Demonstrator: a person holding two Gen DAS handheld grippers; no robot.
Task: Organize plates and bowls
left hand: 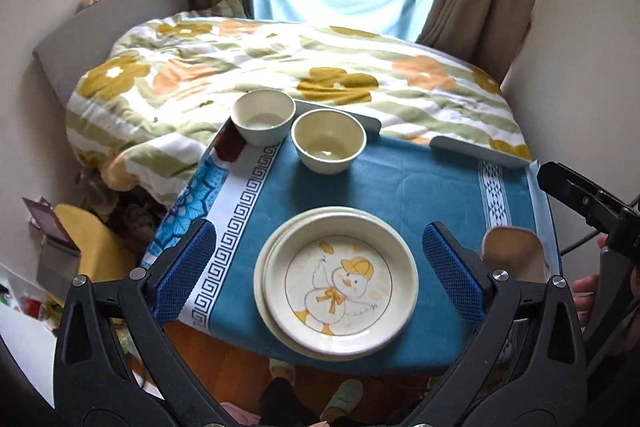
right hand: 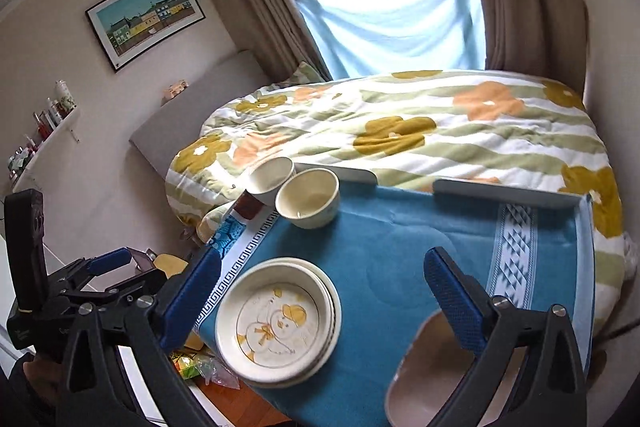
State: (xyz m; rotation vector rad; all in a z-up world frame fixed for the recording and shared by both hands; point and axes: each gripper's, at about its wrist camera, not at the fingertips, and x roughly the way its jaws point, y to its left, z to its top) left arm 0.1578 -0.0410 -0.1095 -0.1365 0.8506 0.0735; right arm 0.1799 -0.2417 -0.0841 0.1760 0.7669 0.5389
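Observation:
A cream plate with a duck drawing (left hand: 340, 279) lies on top of another cream plate at the near edge of the blue cloth (left hand: 420, 187); it also shows in the right wrist view (right hand: 276, 323). Two cream bowls stand at the far left: one at the corner (left hand: 263, 121) (right hand: 270, 177), one beside it (left hand: 328, 139) (right hand: 307, 197). A beige dish (left hand: 512, 251) (right hand: 424, 375) sits at the near right. My left gripper (left hand: 318, 275) is open, its pads either side of the plates. My right gripper (right hand: 320, 303) is open, with its right finger (right hand: 454, 295) over the beige dish.
The small table has raised grey rails (left hand: 480, 151) at its far edge. A bed with a flowered quilt (left hand: 280, 67) lies right behind it. Clutter and a yellow cushion (left hand: 92, 239) lie on the floor at the left. The right gripper's body (left hand: 588, 207) shows at the right.

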